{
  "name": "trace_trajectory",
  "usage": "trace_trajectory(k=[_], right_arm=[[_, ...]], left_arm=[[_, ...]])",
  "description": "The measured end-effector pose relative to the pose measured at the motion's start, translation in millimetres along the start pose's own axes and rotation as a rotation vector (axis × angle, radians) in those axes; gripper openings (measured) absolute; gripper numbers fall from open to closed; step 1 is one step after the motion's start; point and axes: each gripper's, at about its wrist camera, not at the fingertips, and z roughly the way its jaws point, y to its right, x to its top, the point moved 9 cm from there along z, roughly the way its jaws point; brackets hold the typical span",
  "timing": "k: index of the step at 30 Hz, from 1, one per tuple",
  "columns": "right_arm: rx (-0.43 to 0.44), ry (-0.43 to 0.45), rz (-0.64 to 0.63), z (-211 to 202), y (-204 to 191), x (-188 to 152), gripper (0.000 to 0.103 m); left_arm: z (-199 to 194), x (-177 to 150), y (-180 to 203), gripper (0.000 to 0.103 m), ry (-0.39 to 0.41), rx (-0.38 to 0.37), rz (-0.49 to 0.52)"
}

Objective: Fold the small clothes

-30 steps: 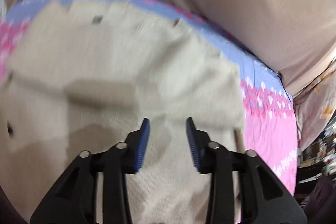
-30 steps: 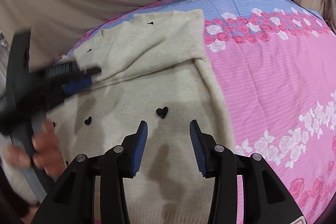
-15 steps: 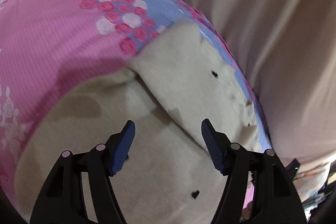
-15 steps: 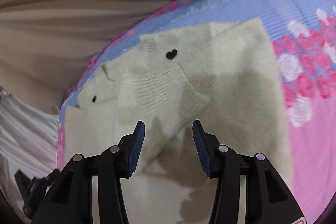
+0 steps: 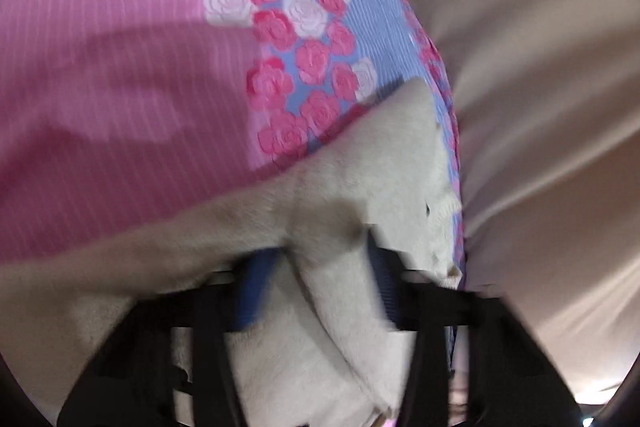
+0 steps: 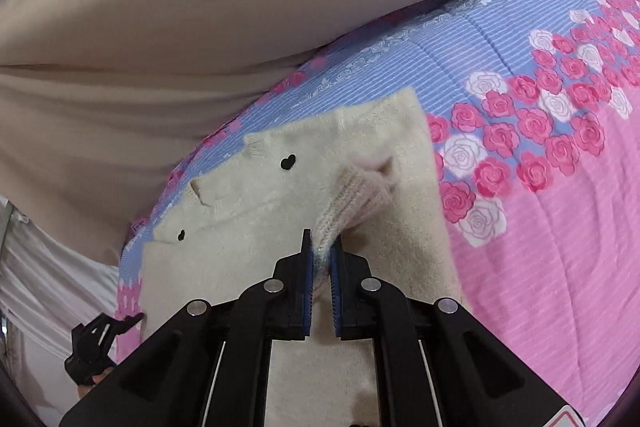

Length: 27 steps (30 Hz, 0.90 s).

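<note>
Pinching the ribbed cuff (image 6: pixel 352 199) between nearly closed jaws, your right gripper (image 6: pixel 320 259) has hold of only the thin end of the sleeve, and that is your first risk: the knit is stretchy and fuzzy, so a quick pull could let it slide out of the pads or drag the sleeve long instead of carrying it over. Your left gripper (image 5: pixel 316 291) sits low against the sweater (image 6: pixel 288 227) with its jaws spread wide around a thick folded ridge of the cream knit; that view is blurred, so I cannot tell whether the pads are pressing the cloth yet, and if you lift now you may come away with nothing or with only the top layer. Just beyond your right fingers the body of the sweater lies flat on the bedspread (image 6: pixel 560 227), near its far left corner, with the neckline toward the far edge and small black hearts (image 6: pixel 287 162) on the front. Because the bedspread is soft and the sweater is light, tugging either side alone would likely skid the whole garment and spoil the folds already laid. Farther on, the far edge of the bedspread meets the beige curtain (image 6: pixel 200 27); push the sweater that way and its collar could bunch against the drape or slip off the edge.
</note>
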Motion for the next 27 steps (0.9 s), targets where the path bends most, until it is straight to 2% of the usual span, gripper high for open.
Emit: trace_trajectory(k=[1, 3, 4, 7, 8, 10, 12, 13, 14, 15, 16, 19, 22, 24, 26, 27], right_arm=[[0.004, 0.02, 0.006, -7, 2, 2, 0.007], [-0.022, 0.047, 0.007, -16, 12, 3, 0.007], [-0.042, 0.041, 0.014, -16, 23, -2, 0.007], [-0.128, -0.054, 0.04, 11, 56, -30, 0.006], [-0.116, -0.057, 0.042, 12, 57, -35, 0.004], [-0.152, -0.04, 0.02, 3, 52, -33, 0.004], [-0.256, 0.02, -0.023, -17, 44, -25, 0.01], [-0.322, 0.097, -0.063, -35, 32, -15, 0.015], [-0.335, 0.148, -0.094, -46, 19, -8, 0.021], [-0.294, 0.178, -0.131, -50, -4, -1, 0.021], [-0.226, 0.156, -0.178, -43, -31, 4, 0.021], [-0.025, -0.022, -0.399, 16, -135, -8, 0.021], [0.139, -0.202, -0.529, 84, -219, -38, 0.021], [0.178, -0.297, -0.593, 129, -257, -56, 0.021], [0.171, -0.372, -0.654, 172, -282, -72, 0.022], [0.164, -0.409, -0.664, 191, -290, -79, 0.026]], left_arm=[[-4, 3, 2, 0.014, 0.014, -0.014, 0.003], [-14, 8, 4, 0.014, 0.053, -0.02, 0.02], [-15, 9, 3, 0.014, 0.059, -0.009, 0.042], [-3, 6, -8, 0.014, 0.039, 0.055, 0.068], [0, 6, -11, 0.014, 0.038, 0.061, 0.067], [-2, 6, -12, 0.014, 0.043, 0.052, 0.075], [-3, 6, -10, 0.014, 0.04, 0.066, 0.102], [-4, 6, -11, 0.015, 0.041, 0.07, 0.113], [-5, 6, -12, 0.016, 0.041, 0.075, 0.126], [-5, 6, -11, 0.016, 0.04, 0.08, 0.139], [-5, 4, -11, 0.016, 0.04, 0.083, 0.155], [-1, 2, -8, 0.016, 0.045, 0.096, 0.19], [2, -1, -3, 0.016, 0.042, 0.103, 0.213], [2, -1, -2, 0.017, 0.038, 0.107, 0.237], [4, 0, -1, 0.017, 0.033, 0.111, 0.271], [4, 0, -2, 0.017, 0.032, 0.108, 0.282]])
